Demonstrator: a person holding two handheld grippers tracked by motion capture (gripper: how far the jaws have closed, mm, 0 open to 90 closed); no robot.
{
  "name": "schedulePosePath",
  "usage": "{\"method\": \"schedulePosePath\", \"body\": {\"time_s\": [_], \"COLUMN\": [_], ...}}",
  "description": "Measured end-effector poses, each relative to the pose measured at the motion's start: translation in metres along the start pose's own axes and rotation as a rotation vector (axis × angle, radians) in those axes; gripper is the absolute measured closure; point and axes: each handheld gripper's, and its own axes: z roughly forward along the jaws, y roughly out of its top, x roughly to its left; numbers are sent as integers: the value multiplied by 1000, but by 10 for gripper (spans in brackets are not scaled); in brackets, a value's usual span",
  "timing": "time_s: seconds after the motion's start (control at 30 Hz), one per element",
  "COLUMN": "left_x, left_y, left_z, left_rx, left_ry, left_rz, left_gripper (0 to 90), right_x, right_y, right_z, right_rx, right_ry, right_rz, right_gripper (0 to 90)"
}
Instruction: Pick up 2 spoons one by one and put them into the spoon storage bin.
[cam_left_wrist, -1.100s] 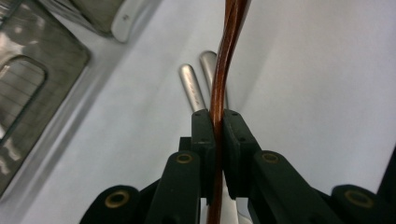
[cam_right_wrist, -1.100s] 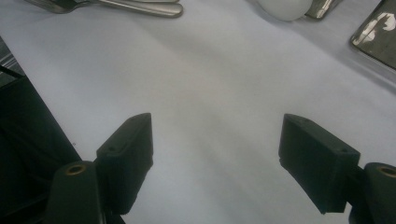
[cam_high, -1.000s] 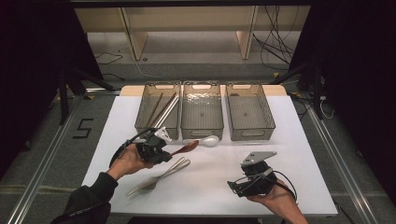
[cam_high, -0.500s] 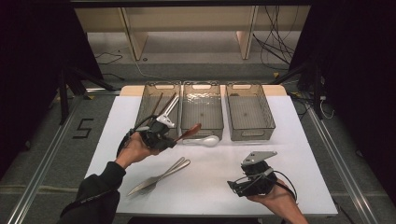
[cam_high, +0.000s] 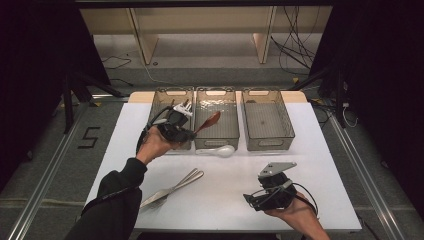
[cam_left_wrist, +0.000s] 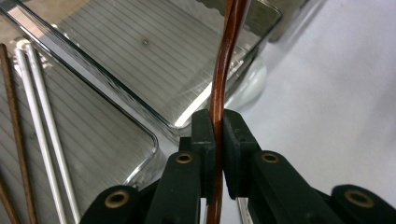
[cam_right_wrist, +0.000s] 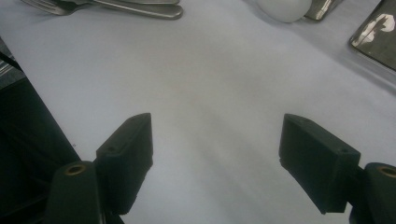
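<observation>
**Brown spoon held above the middle bin**

A brown wooden spoon (cam_high: 209, 122), glossy and slightly curved along its handle, is seen raised off the table. Its handle is clamped between the pads of the left gripper (cam_left_wrist: 218, 135). The bowl end is tilted upward over the near left part of the middle clear bin (cam_high: 217, 140).

Your left hand (cam_high: 152, 145) is raised off the table, forearm reaching forward from a dark sleeve, wrist cocked so the left gripper (cam_high: 191, 133) points right and slightly away. Its jaws are pinched nearly together, clamped on a thin brown handle (cam_left_wrist: 218, 93). Your right hand (cam_high: 295, 212) sits low near the table's near edge, right gripper (cam_right_wrist: 217, 149) aimed left along the surface, jaws spread wide, nothing between them.
</observation>
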Motion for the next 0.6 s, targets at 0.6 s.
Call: {"method": "schedulePosePath", "body": {"time_s": [0.6], "left_x": [22], "left_y": [32], "left_z": [30], "left_rx": [-42], "left_ry": [32], "left_rz": [-109], "left_gripper": [838], "right_x": [0], "right_y": [0], "right_z": [0], "right_rx": [5], "right_ry": [6], "right_rz": [-4], "right_gripper": [269]}}
